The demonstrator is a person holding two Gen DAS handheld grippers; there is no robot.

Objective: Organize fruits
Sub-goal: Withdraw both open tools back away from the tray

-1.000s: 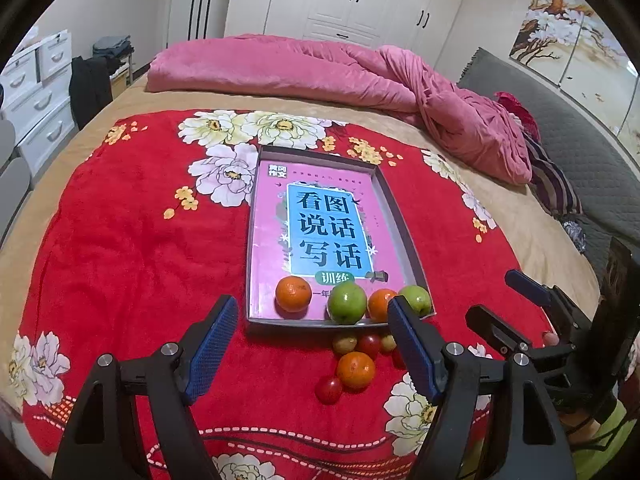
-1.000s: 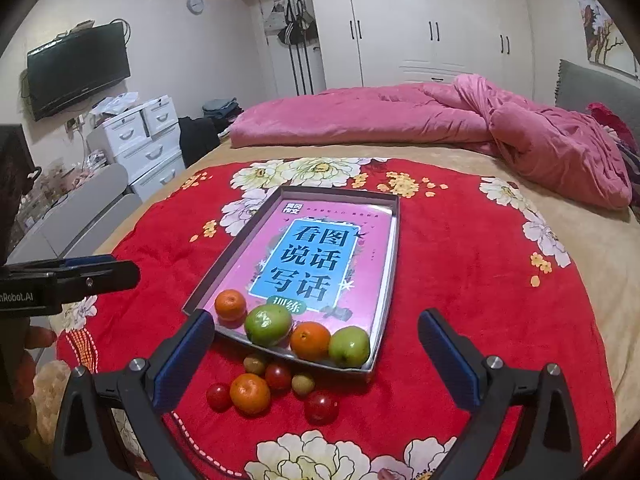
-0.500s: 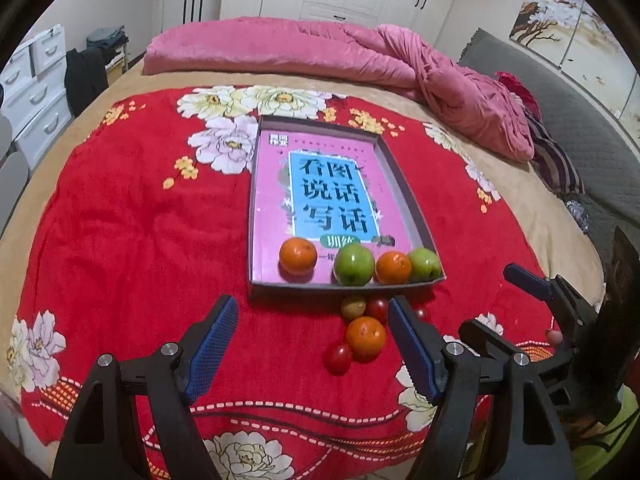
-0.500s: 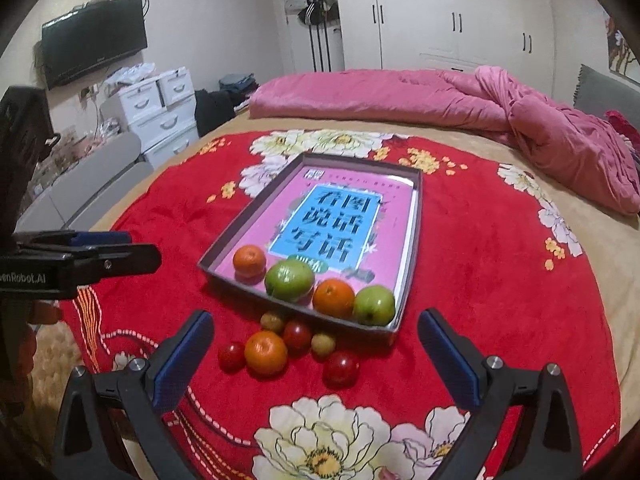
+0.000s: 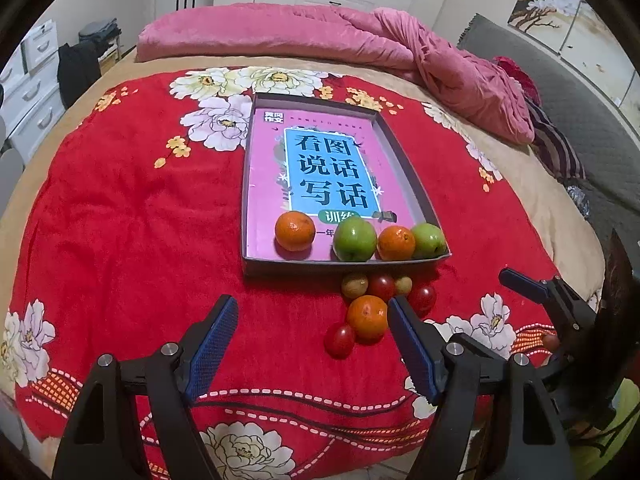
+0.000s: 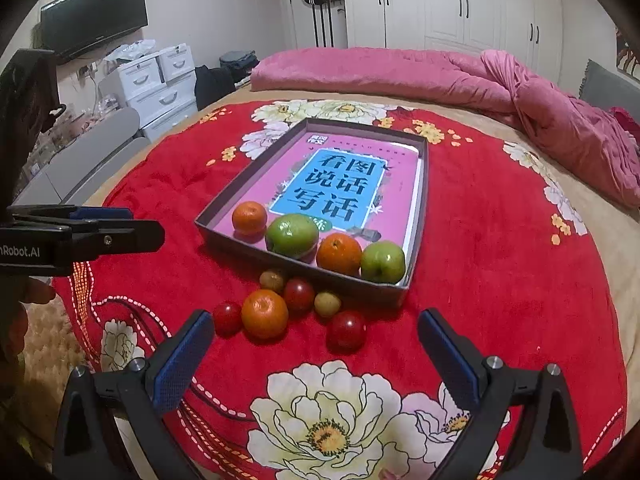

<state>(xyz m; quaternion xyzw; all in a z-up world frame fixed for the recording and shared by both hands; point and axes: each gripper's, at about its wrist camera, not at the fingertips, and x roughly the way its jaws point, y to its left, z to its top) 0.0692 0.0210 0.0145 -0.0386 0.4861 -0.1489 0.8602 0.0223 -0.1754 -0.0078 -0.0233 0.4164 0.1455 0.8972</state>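
A grey shallow tray [image 5: 404, 160] [image 6: 424, 184] lies on the red floral blanket with a pink book in it. Along its near edge sit two oranges [image 5: 295, 231] [image 6: 339, 254] and two green apples [image 5: 355, 239] [image 6: 383, 262]. Loose in front of the tray lie an orange [image 5: 367, 318] [image 6: 265, 314], three red tomatoes [image 5: 339, 341] [image 6: 346, 331] and two small yellowish fruits [image 5: 354, 285] [image 6: 327, 304]. My left gripper [image 5: 312, 336] hangs open over the blanket, left of the loose fruit. My right gripper [image 6: 316, 344] is open just short of the pile, empty.
A rumpled pink duvet [image 5: 360, 36] lies across the far side of the bed. White drawers [image 6: 156, 80] and a wall television [image 6: 94, 16] stand at the left. The bed's near edge runs just below both grippers.
Both grippers have sunk and tilted further down toward the bed, so the tray and loose fruit sit higher in each view. Jaws unchanged; no fruit moved.
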